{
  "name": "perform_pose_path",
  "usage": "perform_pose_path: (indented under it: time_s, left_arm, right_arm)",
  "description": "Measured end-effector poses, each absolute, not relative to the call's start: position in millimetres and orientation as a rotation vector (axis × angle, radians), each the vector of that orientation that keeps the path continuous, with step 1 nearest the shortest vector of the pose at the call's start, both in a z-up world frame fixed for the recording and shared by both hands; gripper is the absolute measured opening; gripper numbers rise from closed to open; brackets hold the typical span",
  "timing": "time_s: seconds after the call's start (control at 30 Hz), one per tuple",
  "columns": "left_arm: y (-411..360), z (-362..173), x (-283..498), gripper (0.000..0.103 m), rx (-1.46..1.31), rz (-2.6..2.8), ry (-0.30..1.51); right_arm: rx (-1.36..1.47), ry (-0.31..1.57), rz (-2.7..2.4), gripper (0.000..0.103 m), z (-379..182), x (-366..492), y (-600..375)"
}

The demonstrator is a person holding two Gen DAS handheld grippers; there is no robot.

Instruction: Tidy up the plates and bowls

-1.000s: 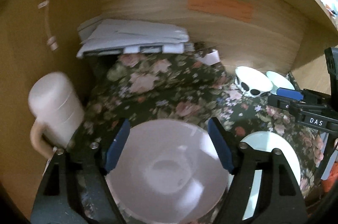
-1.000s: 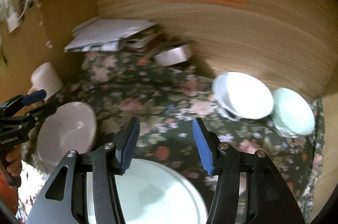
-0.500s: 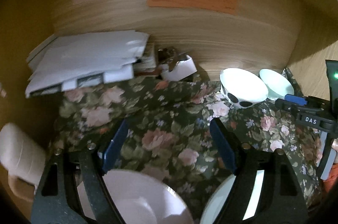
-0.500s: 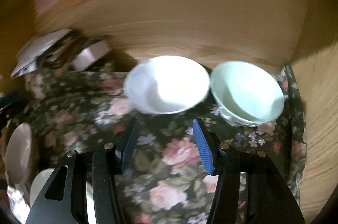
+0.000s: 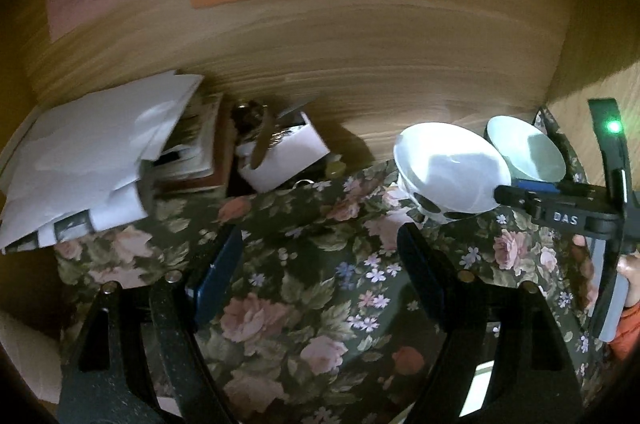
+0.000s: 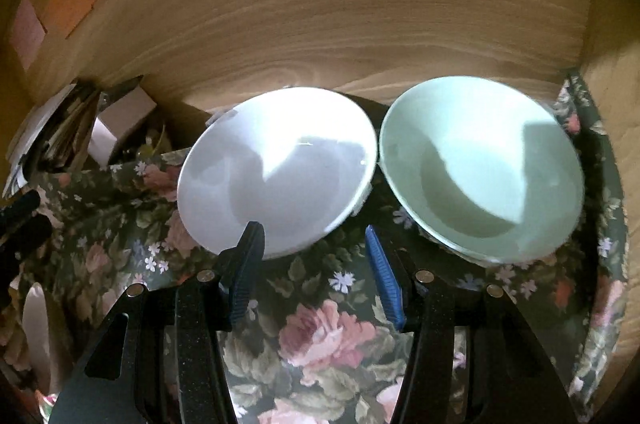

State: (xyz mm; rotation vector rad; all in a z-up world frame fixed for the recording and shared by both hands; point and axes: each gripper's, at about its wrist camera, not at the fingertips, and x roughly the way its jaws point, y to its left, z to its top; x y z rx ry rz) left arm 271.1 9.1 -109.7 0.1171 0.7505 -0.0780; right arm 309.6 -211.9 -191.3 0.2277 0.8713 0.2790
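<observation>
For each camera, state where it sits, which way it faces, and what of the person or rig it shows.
Left wrist: on the left gripper, looking down over the floral cloth toward the wooden back wall; shows its open fingers, the right gripper and a hand.
Right wrist: on the right gripper, facing the white bowl and green bowl; shows its open fingers.
Shared: both bowls, cloth, wall.

Both tools are matte black plastic. The left gripper [image 5: 320, 264] has dark blue ribbed pads and small silver screws on its finger arms. The right gripper [image 6: 314, 264] matches it; its side shows white "DAS" lettering, a green light, and an orange sleeve [image 5: 626, 332] behind.
</observation>
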Motion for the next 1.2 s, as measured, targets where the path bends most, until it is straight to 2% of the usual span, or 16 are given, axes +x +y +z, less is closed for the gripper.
perform_pose_path:
  time_s: [0.27, 0.43, 0.53, 0.83, 1.1, 1.2]
  left_arm:
    - [-1, -118, 276, 0.080, 0.133, -0.114, 0.755]
    - [-1, -125, 280, 0.080, 0.120, -0.119, 0.778]
    - [0, -129, 282, 0.080, 0.106, -0.121, 0.794]
    - [1, -137, 282, 0.080, 0.054, -0.129, 0.867]
    - [-10, -153, 282, 0.080, 0.058, -0.145, 0.973]
    - [-16, -161, 284, 0.080, 0.083, -0.138, 1.007]
  right_arm:
    - [0.203, 0.923, 0.303, 0.049, -209, 329, -200]
    - [0.167, 0.944, 0.331, 0.033, -212, 329, -196]
    - [0.143, 0.955, 0.372, 0.028, -211, 322, -193]
    - [-0.030, 0.961, 0.500, 0.025, -207, 268, -162]
    - [0.019, 0.955, 0.507, 0.026, -199, 231, -180]
    - [0.061, 0.947, 0.491, 0.031, -194, 225, -187]
